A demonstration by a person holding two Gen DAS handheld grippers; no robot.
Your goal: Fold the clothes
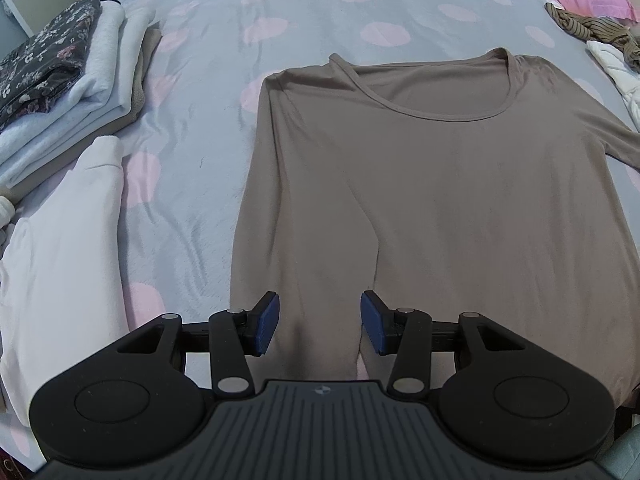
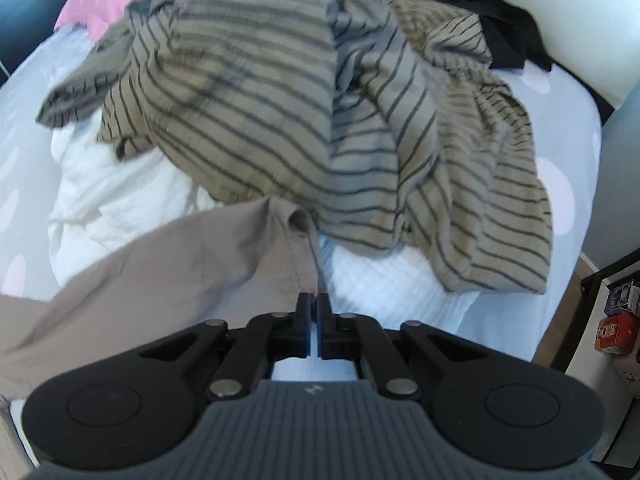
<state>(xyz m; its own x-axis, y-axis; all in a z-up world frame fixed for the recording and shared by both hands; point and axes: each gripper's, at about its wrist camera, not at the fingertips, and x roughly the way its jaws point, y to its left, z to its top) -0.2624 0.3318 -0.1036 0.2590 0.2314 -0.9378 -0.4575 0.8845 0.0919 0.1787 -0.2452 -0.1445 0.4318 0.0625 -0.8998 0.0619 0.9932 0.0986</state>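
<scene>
We see the taupe long-sleeved top (image 1: 420,184) lying flat on the polka-dot bedsheet (image 1: 192,168), neckline away from us, its long axis running straight ahead from the left gripper (image 1: 320,326). Its left sleeve lies folded in along the body. The left gripper hangs steeply nose-down over the hem, its blue pads (image 1: 267,322) roughly half apart, straddling the cloth and holding nothing. Moving right, the other sleeve runs out sideways toward the striped garment (image 2: 320,120) heaped on white laundry (image 2: 120,192). There the right gripper (image 2: 316,304), also tilted steeply down, has its jaws pinched together on the sleeve cuff (image 2: 298,248). We judge the right hand nearer the part to move: the sleeve must come inward across the body
</scene>
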